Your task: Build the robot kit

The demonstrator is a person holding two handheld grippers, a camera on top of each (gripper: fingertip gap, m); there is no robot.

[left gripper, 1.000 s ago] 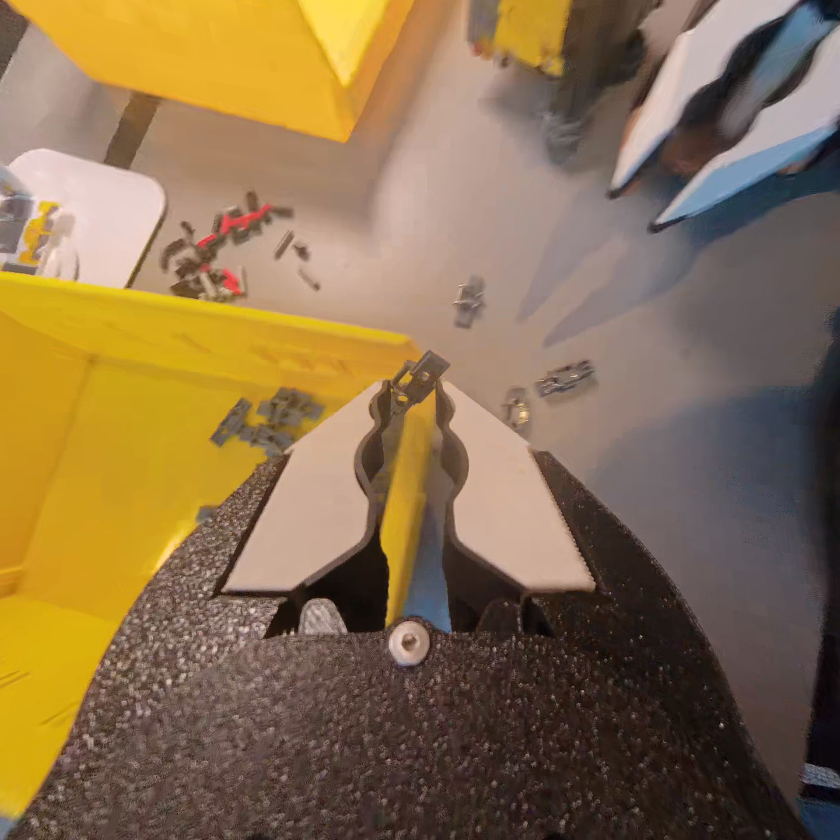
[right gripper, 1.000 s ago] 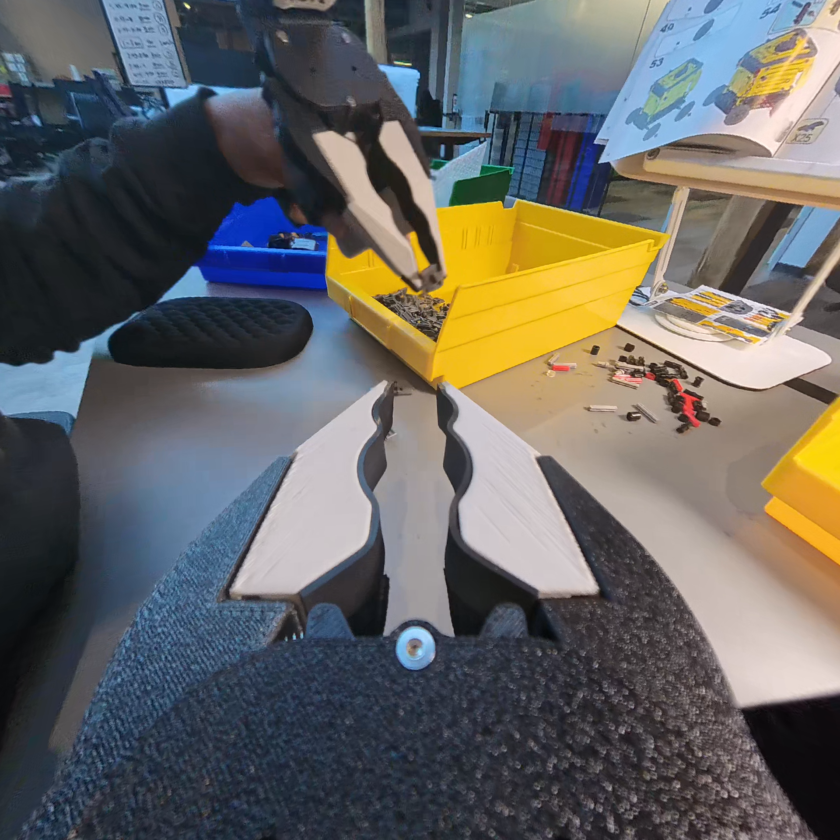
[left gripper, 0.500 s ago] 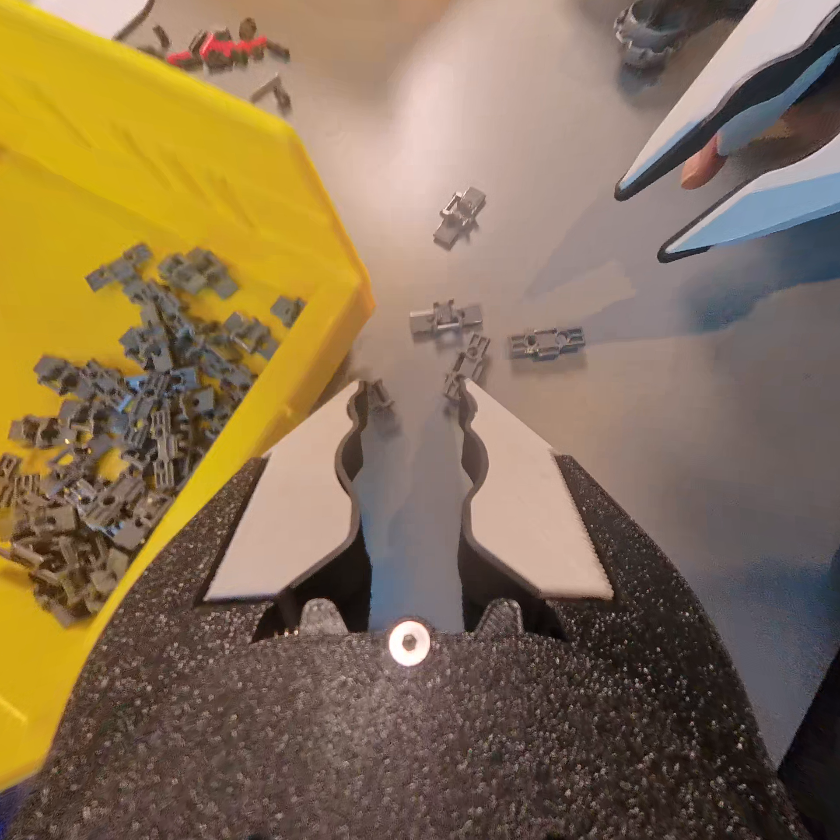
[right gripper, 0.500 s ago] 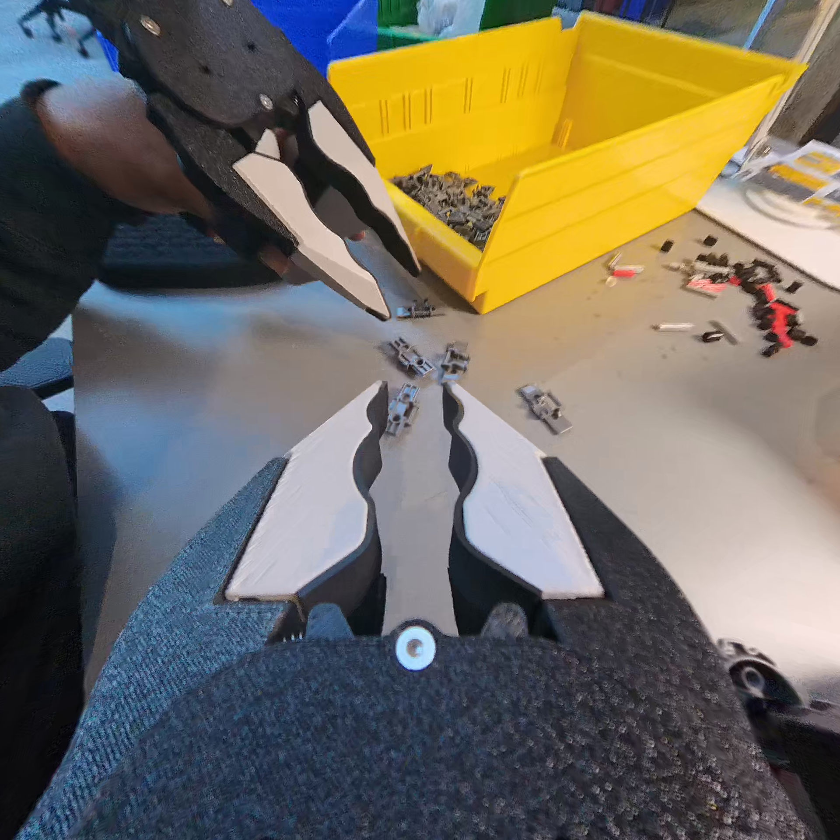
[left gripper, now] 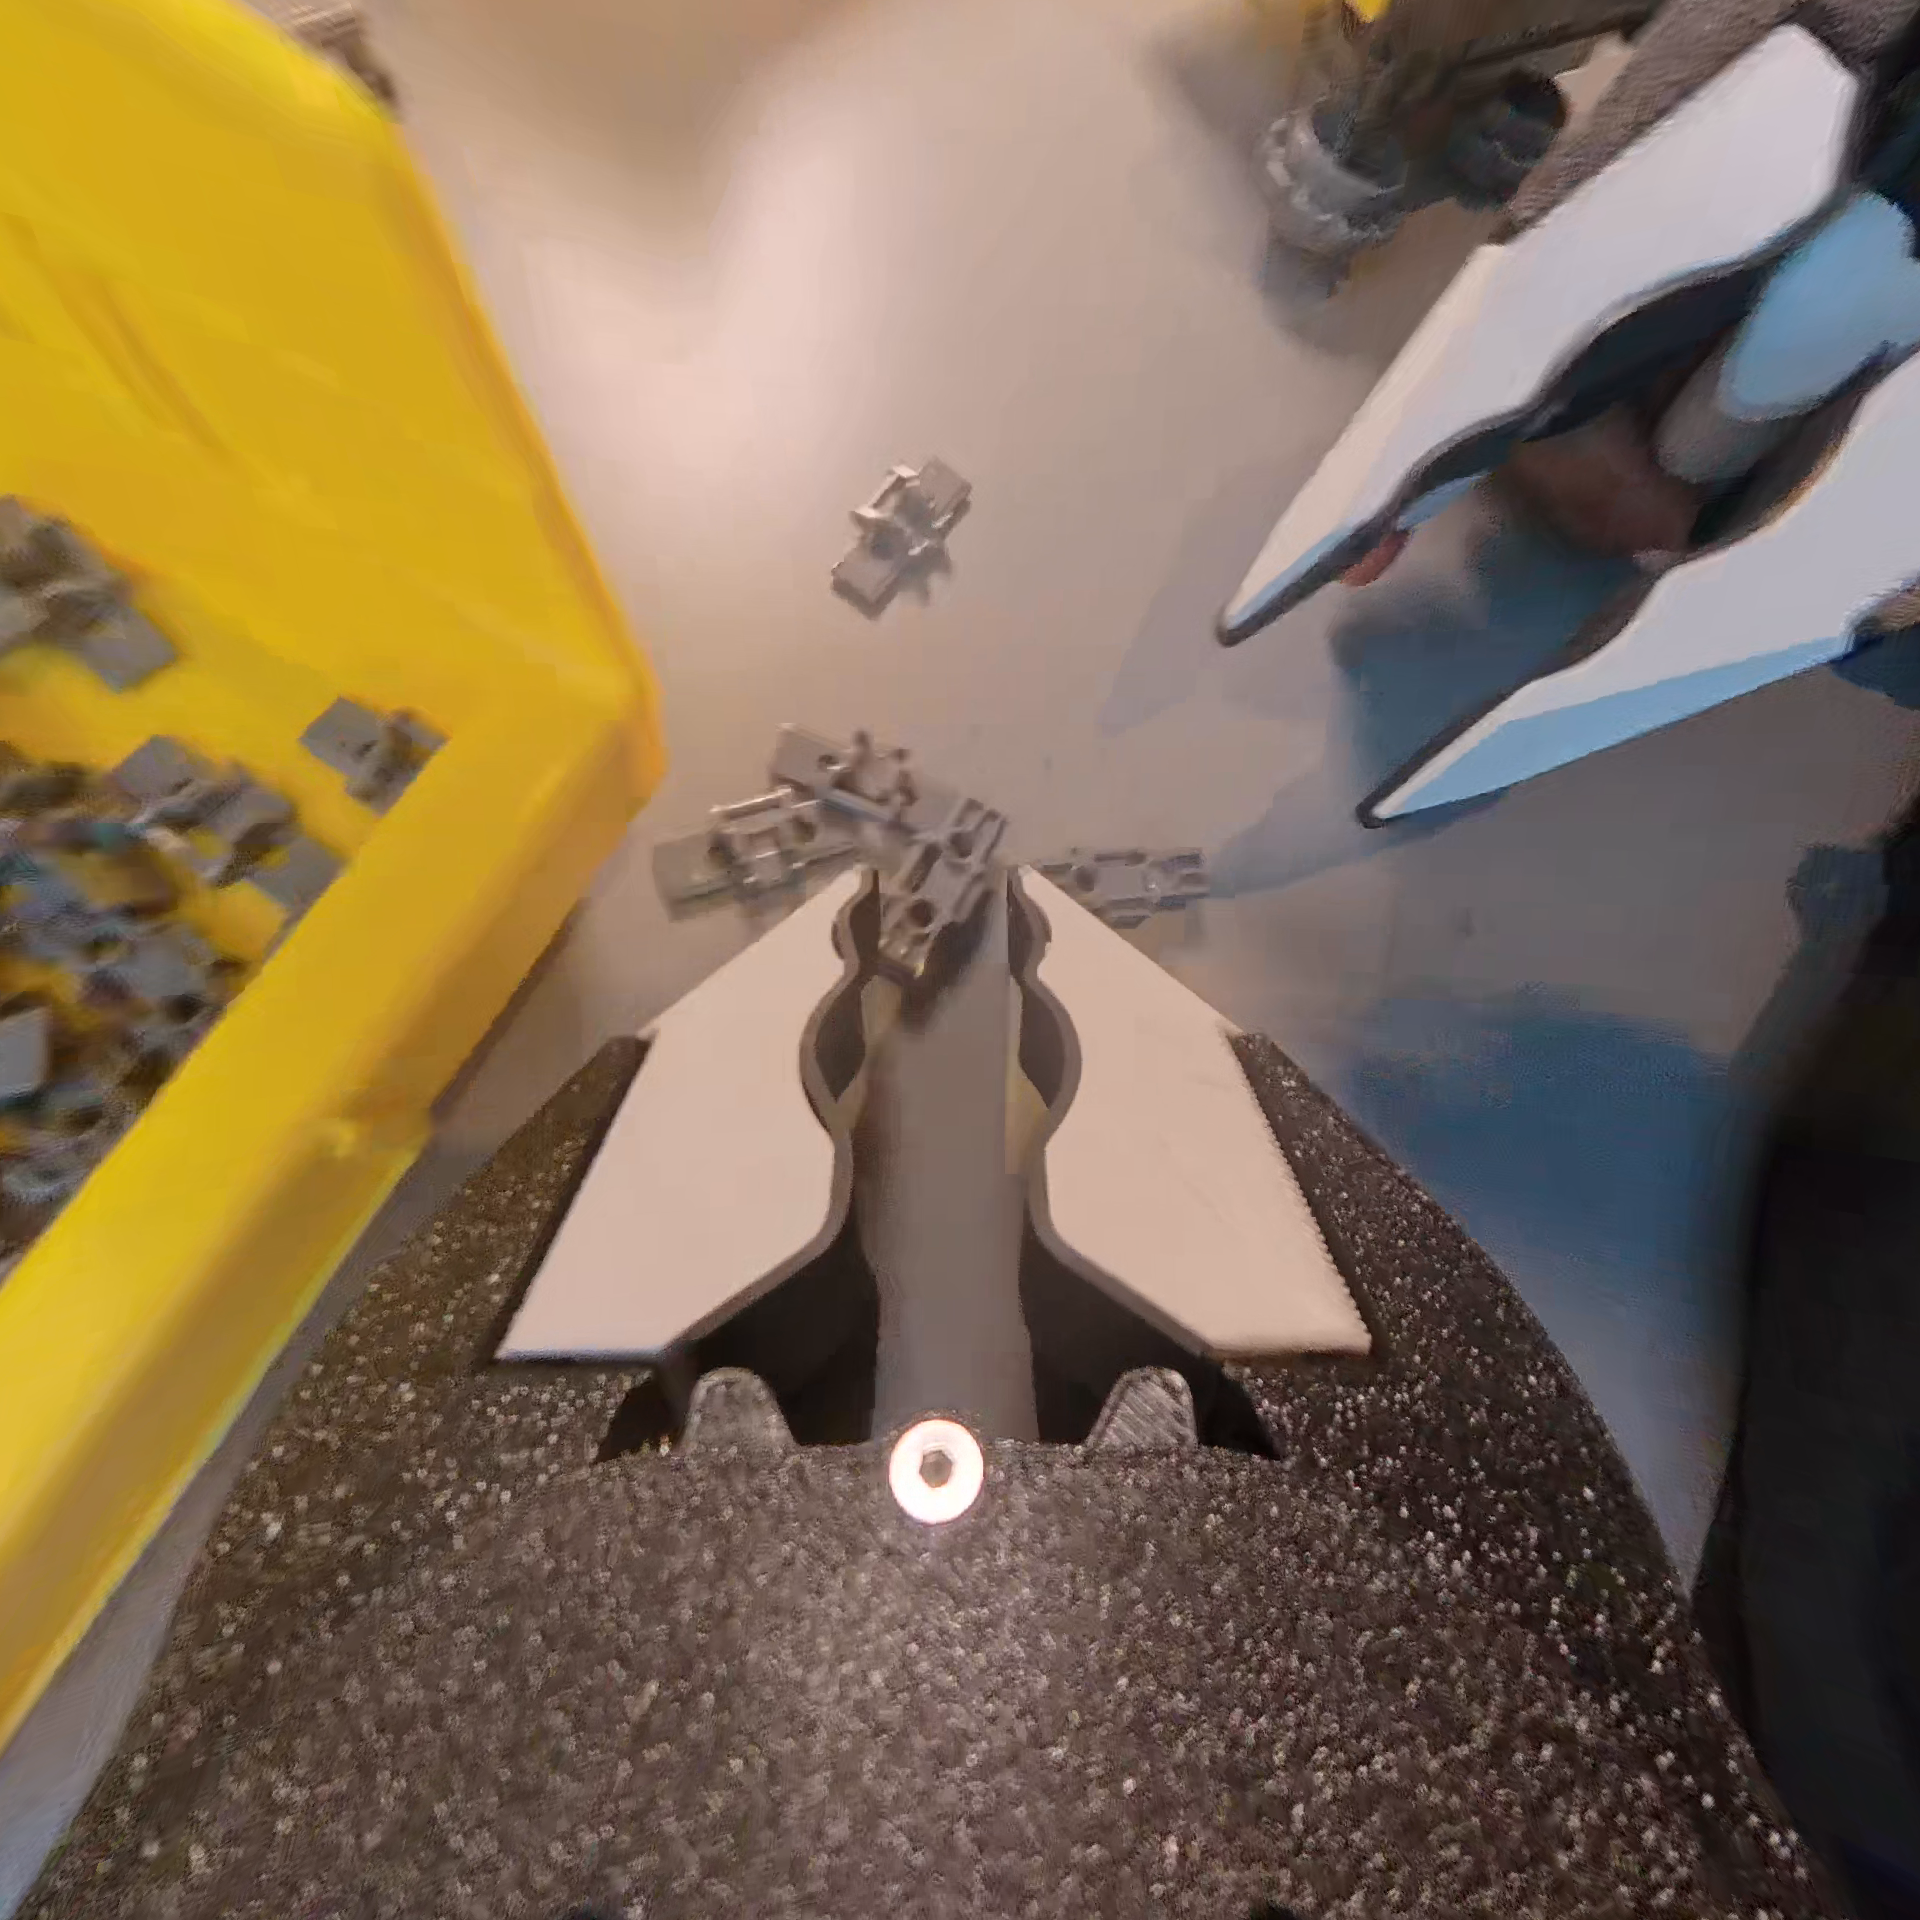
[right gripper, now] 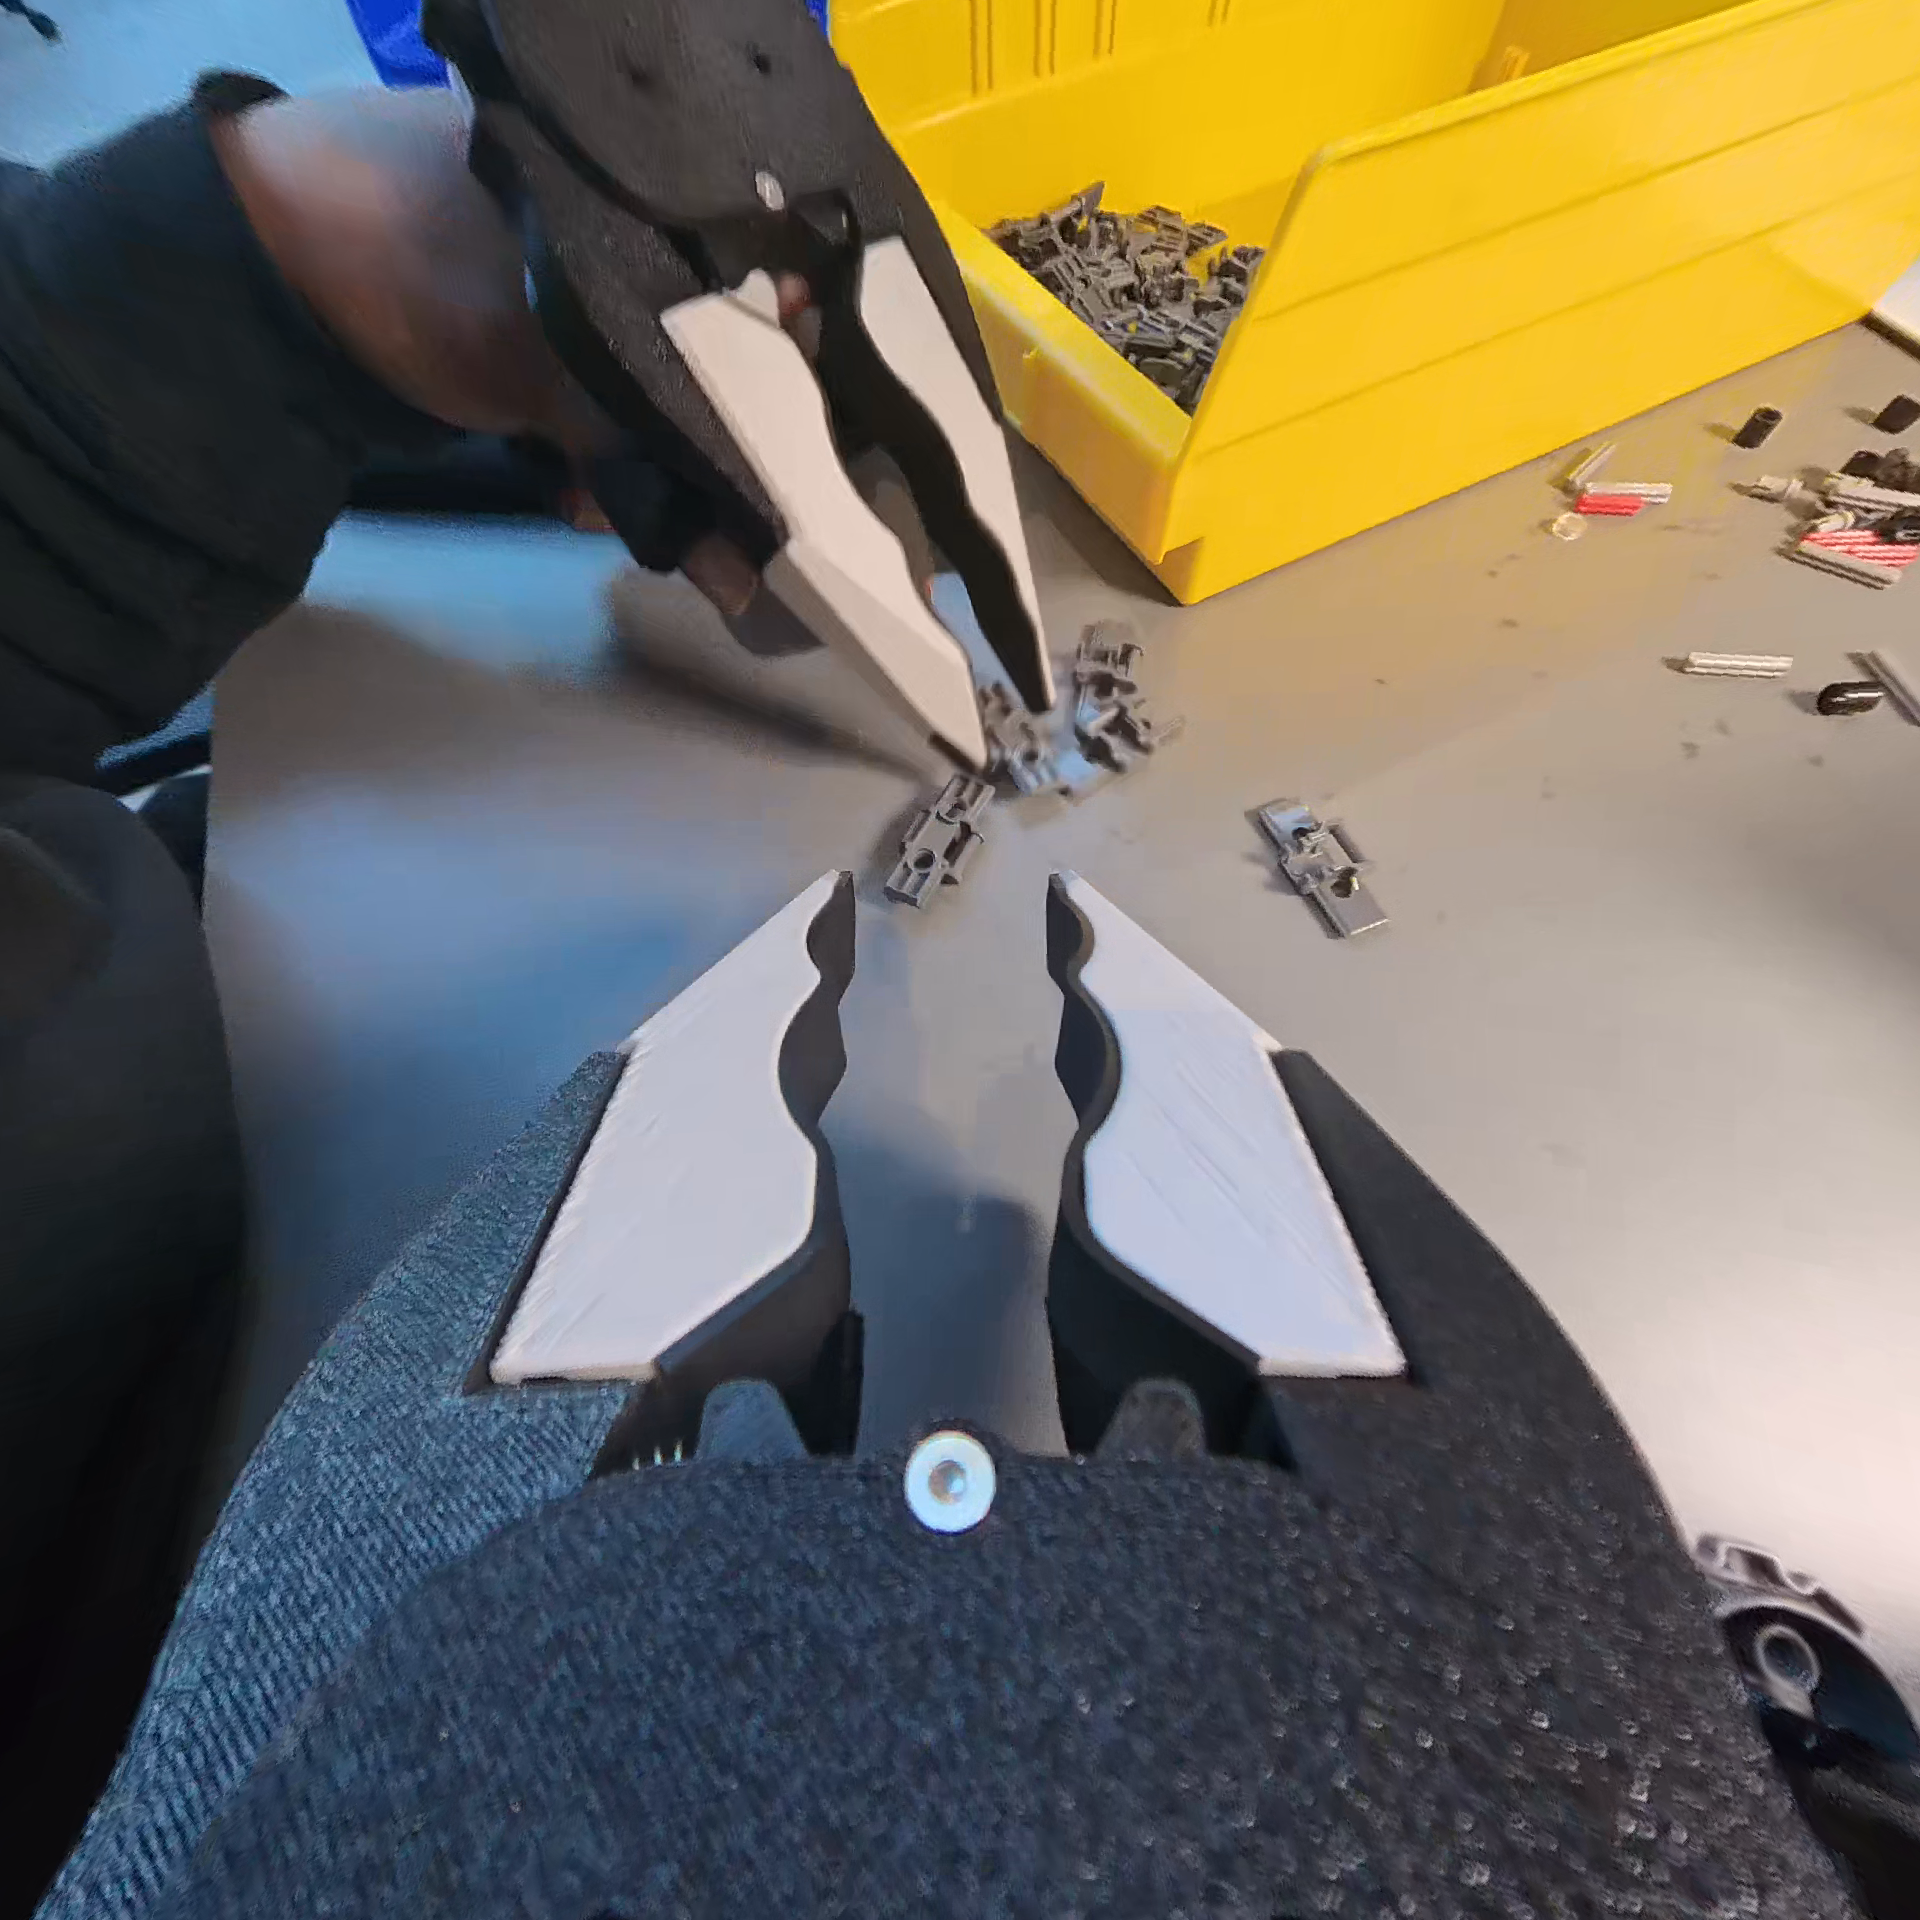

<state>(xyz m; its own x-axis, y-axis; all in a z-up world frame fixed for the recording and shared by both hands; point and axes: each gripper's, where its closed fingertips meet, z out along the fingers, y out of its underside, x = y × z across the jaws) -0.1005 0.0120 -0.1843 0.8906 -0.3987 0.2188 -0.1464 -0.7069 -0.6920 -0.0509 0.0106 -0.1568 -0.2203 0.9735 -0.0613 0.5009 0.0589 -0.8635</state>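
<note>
My left gripper (left gripper: 940, 881) is low over the grey table, its fingers closed in on a small grey clip piece (left gripper: 940, 894) that stands tilted between the tips. It also shows in the right wrist view (right gripper: 1008, 727), held by a hand in a black sleeve (right gripper: 364, 291). More grey clip pieces lie around it (left gripper: 748, 852) (left gripper: 904, 540) (left gripper: 1132, 883). My right gripper (right gripper: 948, 883) is open and empty just above the table, with one grey piece (right gripper: 935, 842) right ahead of its tips. It also shows in the left wrist view (left gripper: 1299, 722).
A yellow bin (right gripper: 1455, 312) holding a heap of grey pieces (right gripper: 1132, 270) stands behind the loose pieces and shows on the left in the left wrist view (left gripper: 312, 520). Another grey piece (right gripper: 1314, 862) lies to the right. Small red and black parts (right gripper: 1860, 520) lie far right. A grey wheel part (right gripper: 1766, 1652) sits near me. There is about 7 cm between the tips of the two grippers.
My left gripper has dropped to the loose pieces beside the bin and narrowed its fingers around one. My right gripper has opened wider and moved closer to the pieces.
</note>
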